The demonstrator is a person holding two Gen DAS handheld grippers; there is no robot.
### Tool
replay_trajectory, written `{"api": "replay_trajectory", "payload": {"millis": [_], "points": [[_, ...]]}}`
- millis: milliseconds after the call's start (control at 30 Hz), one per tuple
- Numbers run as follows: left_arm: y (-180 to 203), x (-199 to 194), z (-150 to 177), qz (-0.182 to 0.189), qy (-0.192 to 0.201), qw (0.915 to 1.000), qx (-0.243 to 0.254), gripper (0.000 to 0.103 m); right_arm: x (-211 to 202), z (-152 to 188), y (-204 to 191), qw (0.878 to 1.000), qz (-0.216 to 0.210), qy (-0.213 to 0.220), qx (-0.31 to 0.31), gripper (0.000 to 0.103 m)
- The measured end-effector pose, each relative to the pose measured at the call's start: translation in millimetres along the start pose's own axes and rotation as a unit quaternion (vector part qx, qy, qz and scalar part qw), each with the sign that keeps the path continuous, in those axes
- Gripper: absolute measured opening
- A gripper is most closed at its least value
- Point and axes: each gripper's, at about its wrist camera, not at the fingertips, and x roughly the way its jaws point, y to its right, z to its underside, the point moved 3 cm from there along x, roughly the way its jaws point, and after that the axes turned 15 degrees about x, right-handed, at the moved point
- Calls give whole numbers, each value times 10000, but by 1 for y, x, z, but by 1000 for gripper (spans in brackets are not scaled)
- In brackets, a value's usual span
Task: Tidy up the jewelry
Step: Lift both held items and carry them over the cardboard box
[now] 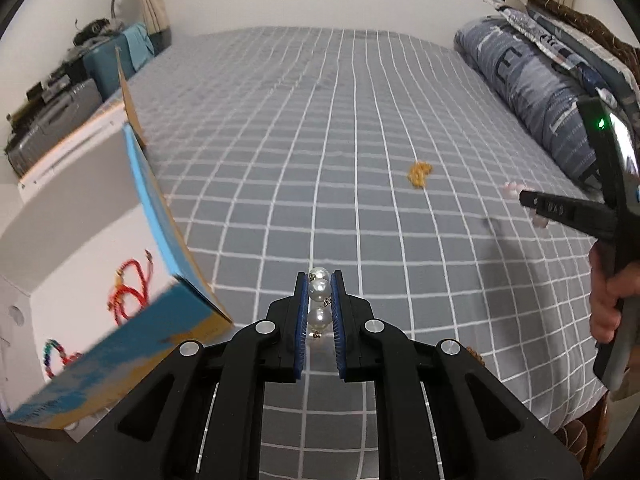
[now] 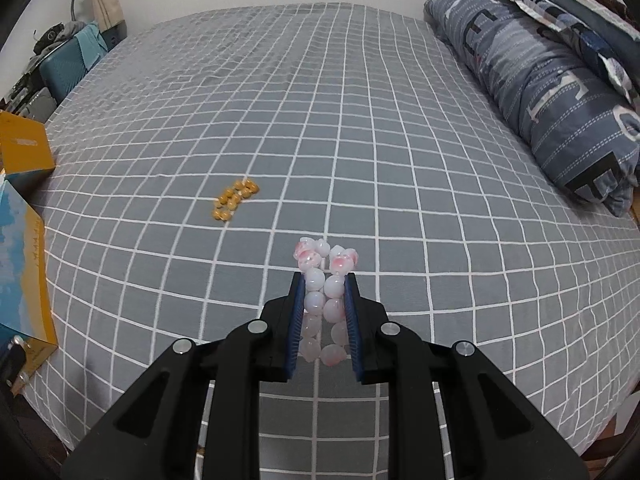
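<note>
- Pearl strand runs lengthwise between the pads at lower centre — left tool clamped on it.
- Pink bead bracelet, squeezed long and pointing up-frame — right tool nipped onto it, above the bed.

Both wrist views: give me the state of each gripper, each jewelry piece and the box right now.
left gripper: shut on pearl strand.
right gripper: shut on pink bead bracelet.
yellow bead bracelet: lying loose on the bedspread, bunched up.
box: open, flap up.
red cord bracelet: inside the box.
multicolour bead bracelet: inside the box.
</note>
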Motion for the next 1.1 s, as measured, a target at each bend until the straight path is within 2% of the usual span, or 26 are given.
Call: {"api": "replay_trajectory", "payload": {"millis": [267,633,1100], "points": [[-31,-26,-15,-90,254,9993,-241,11,-23,-4,-29,9997,-144,127,-161,19],[-92,-57,-15,-508,348,9961,-633,11,-42,-3,-83,9982,-409,226,-365,19],[-165,-75,15,-1041,170,9886,-1076,11,-75,25,-192,9909,-878,297,-979,19]]}}
